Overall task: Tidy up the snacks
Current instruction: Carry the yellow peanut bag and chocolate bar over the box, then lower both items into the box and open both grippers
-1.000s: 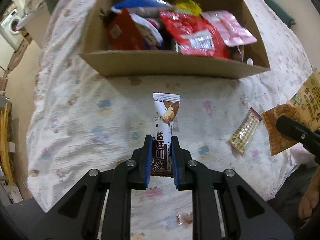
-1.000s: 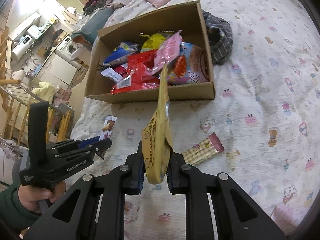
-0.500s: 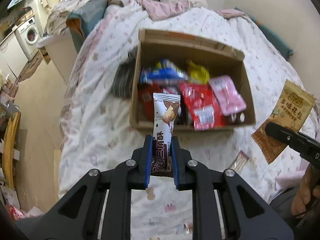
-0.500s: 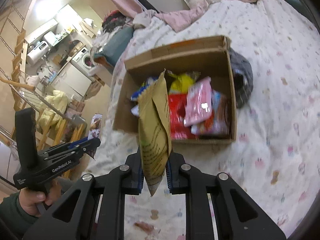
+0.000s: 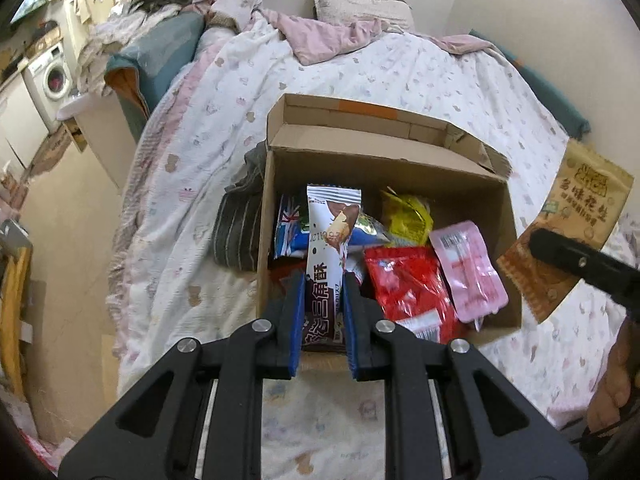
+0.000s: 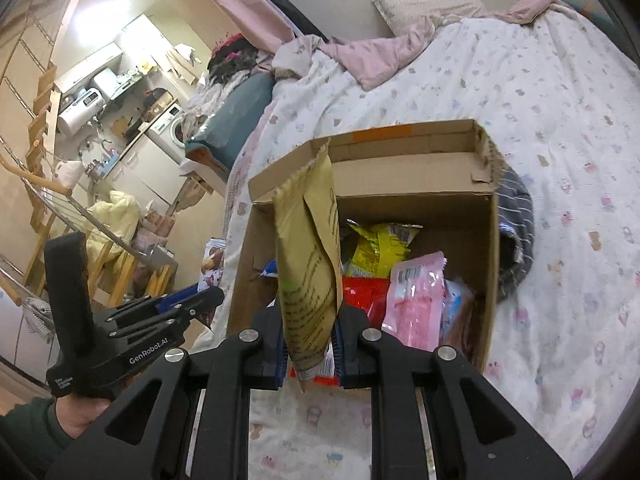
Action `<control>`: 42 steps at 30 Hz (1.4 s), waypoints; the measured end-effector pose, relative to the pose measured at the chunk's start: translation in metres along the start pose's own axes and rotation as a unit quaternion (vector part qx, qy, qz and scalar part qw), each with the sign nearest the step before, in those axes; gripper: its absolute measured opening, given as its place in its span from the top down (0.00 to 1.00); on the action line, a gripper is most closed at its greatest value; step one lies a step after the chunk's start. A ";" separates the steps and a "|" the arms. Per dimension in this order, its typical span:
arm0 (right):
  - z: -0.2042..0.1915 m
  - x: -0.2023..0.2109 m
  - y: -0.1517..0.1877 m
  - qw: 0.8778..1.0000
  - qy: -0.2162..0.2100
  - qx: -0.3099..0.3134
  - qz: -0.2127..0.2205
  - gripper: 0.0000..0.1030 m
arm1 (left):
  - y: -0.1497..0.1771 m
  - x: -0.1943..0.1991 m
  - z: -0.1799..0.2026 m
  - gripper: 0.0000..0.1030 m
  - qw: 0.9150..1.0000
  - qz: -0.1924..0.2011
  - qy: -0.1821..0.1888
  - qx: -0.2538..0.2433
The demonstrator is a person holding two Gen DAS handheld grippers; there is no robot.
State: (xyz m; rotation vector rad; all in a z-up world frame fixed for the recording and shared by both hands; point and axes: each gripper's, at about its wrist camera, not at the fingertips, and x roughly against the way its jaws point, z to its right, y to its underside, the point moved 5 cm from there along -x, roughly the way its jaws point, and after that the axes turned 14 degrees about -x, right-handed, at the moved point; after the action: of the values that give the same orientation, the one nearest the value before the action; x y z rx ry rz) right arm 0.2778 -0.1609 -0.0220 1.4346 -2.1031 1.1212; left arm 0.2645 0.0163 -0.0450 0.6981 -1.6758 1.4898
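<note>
Both grippers have come up off the quilt and moved in over the box since a second ago; the snacks we hold now hang above its contents instead of the bedspread.

We have the left gripper (image 5: 323, 316) clamped on the white-and-brown wafer bar (image 5: 330, 248), jaws pinching its lower half, bar upright and sticking out ahead of the fingers. Directly past the fingertips sits the cardboard box (image 5: 400, 168), its near wall just beyond the jaws. Beyond the bar's tip: a blue-and-white packet (image 5: 290, 236). Ahead and to the right: red pouch (image 5: 408, 284), then pink packet (image 5: 468, 268), with a yellow bag (image 5: 406, 218) further in.

We have the right gripper (image 6: 310, 344) closed on the tan peanut pouch (image 6: 310, 264), held edge-on and upright, its top reaching up in front of the box's far flap in that view. In the left wrist view the same pouch (image 5: 576, 216) shows off to the right of the box, above the quilt (image 5: 400, 72). Ahead-right of the right jaws: pink packet (image 6: 416, 300), yellow bag (image 6: 380, 248) behind it. The left gripper (image 6: 188, 300) shows at left of the right one, outside the box's left wall.

A grey striped cloth (image 5: 236, 224) lies against the box's left side. Far beyond: crumpled pink blanket (image 5: 332, 32) and pillow (image 5: 360, 4) at the head of the bed, washing machine (image 5: 48, 76) far left.
</note>
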 end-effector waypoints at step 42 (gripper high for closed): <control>0.055 -0.042 -0.005 0.997 0.006 -0.076 0.009 0.19 | 0.014 -0.048 0.010 0.40 0.997 -0.072 0.022 -0.001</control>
State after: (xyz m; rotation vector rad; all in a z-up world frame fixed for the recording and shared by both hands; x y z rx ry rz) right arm 0.3070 -0.1782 -0.0821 1.3379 -2.1470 0.9515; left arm 0.2781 0.0045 -0.0928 0.7640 -1.5605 1.3929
